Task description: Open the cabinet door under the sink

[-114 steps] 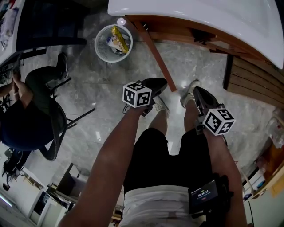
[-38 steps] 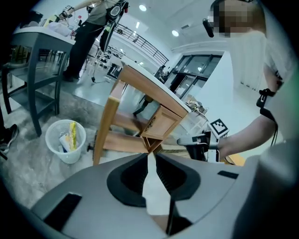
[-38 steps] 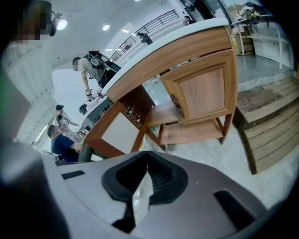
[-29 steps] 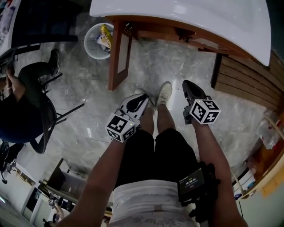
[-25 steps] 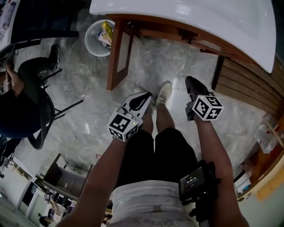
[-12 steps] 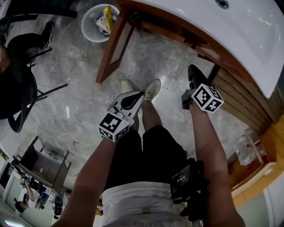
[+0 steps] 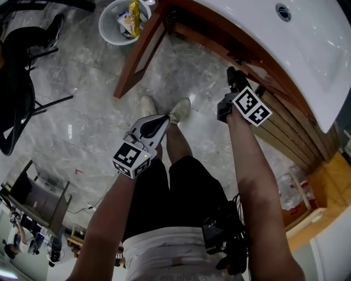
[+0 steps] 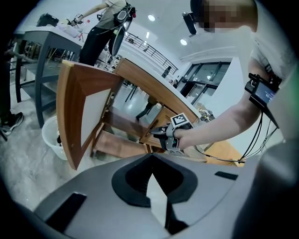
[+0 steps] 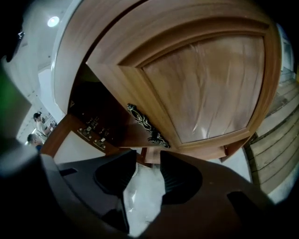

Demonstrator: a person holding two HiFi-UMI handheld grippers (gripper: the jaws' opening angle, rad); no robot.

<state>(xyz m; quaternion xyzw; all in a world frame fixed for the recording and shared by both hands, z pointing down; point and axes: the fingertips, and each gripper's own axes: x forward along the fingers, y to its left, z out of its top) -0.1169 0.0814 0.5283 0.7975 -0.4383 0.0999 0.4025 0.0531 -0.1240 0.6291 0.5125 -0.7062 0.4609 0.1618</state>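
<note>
The right gripper (image 9: 147,161) is up at the cabinet under the white sink (image 7: 307,49). Its jaws have just been opening and nothing sits between them, with the ornate handle (image 9: 145,125) of the right door (image 9: 210,79) just beyond their tips. The left gripper (image 8: 150,161) is clenched empty above the floor (image 7: 98,110), and the left door (image 7: 137,55) stands swung wide open.

Cabinet doors, two: an open door (image 7: 136,57) at the left and a second door (image 9: 210,84) at the right. Ornate handle (image 9: 145,126), one, on the second door. White sink (image 7: 312,55), one, with one drain hole (image 7: 283,12). Wastebasket (image 7: 104,30), one. Black chair (image 7: 15,93), one. Shoes, two: left shoe (image 7: 147,104), right shoe (image 7: 180,110). Forearm-strapped device (image 7: 216,236), one.
</note>
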